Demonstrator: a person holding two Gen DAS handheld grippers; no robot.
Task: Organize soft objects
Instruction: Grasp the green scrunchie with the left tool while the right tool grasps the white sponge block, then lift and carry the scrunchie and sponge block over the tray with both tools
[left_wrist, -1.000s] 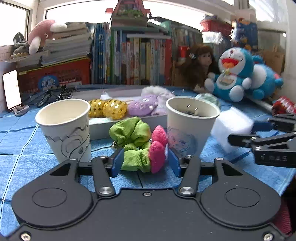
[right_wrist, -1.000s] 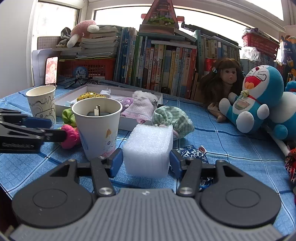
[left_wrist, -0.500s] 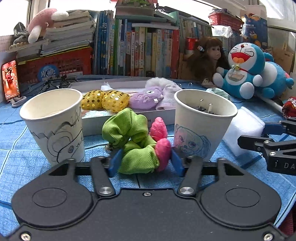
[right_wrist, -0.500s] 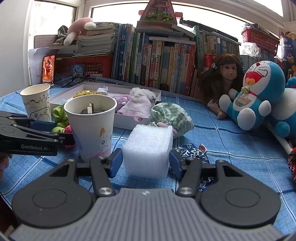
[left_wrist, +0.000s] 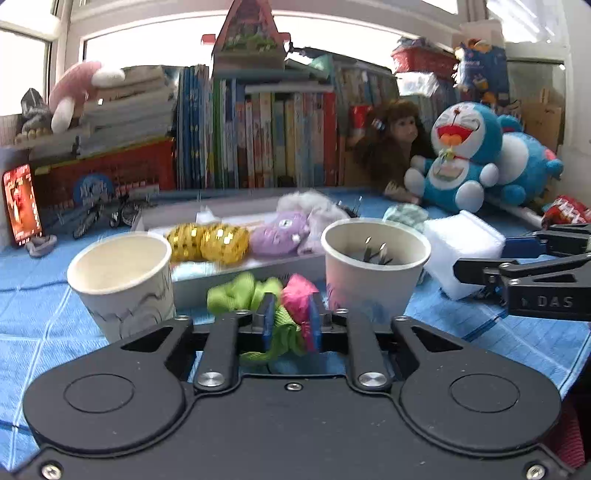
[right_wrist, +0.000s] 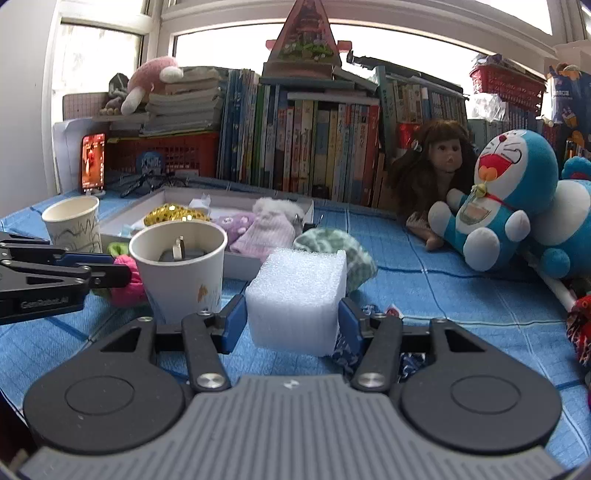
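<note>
Two grips now: holding the white foam block (right_wrist: 297, 295) at 12 o'clock in the right gripper (right_wrist: 291, 325), jaws wide around it. Pinching the green and pink scrunchie (left_wrist: 286, 314), jaws of the left gripper (left_wrist: 290, 321) narrowed since a second ago, probably lifting soon.

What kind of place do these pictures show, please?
Probably a home, perhaps a child's room: a long row of upright children's books, a blue-and-white cartoon cat plush and a brown-haired doll by a bright window.
</note>
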